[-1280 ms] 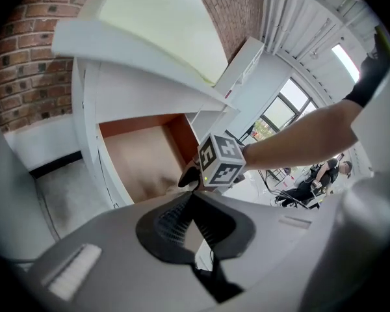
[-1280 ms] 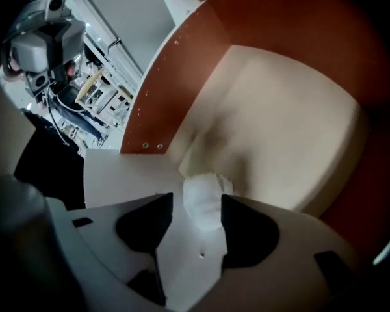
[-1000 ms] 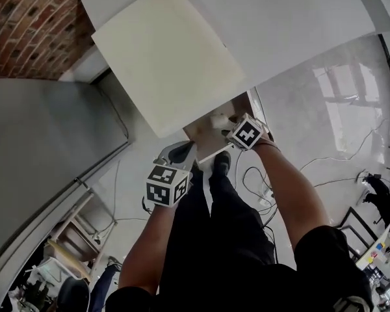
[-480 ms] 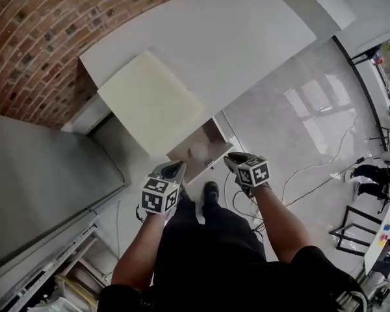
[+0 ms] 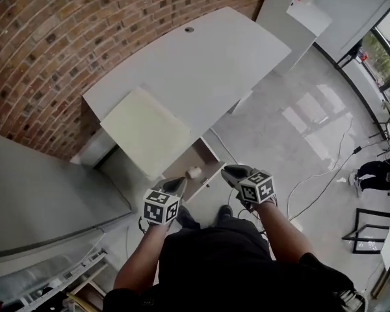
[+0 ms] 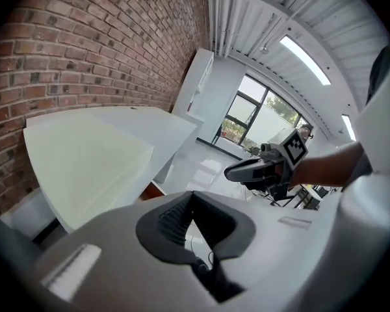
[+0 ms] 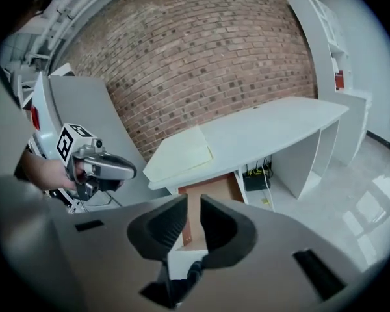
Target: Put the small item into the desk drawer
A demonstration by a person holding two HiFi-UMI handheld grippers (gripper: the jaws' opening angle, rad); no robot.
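The white desk [image 5: 201, 64] has its brown drawer [image 5: 182, 164] pulled out, and a small white item [image 5: 194, 172] lies inside it. My left gripper [image 5: 177, 186] hangs just in front of the drawer's near left corner, its pads [image 6: 175, 216] meeting at the tips with nothing between them. To the right of the drawer, clear of it, is my right gripper [image 5: 231, 172]. Its jaws are closing, with a narrow gap and nothing between them. In the right gripper view the drawer [image 7: 211, 190] shows beyond the right gripper [image 7: 194, 203].
A cream pad [image 5: 146, 132] lies on the desk above the drawer. A brick wall [image 5: 65, 38] backs the desk, and a grey panel [image 5: 32, 194] stands at the left. Cables [image 5: 325, 181] trail over the glossy floor at the right. My legs and shoes [image 5: 224, 210] are below the grippers.
Both grippers have drawn back from the drawer, the right one from over its inside. The white item stays in the drawer. The head view has swung up, showing more desk and wall.
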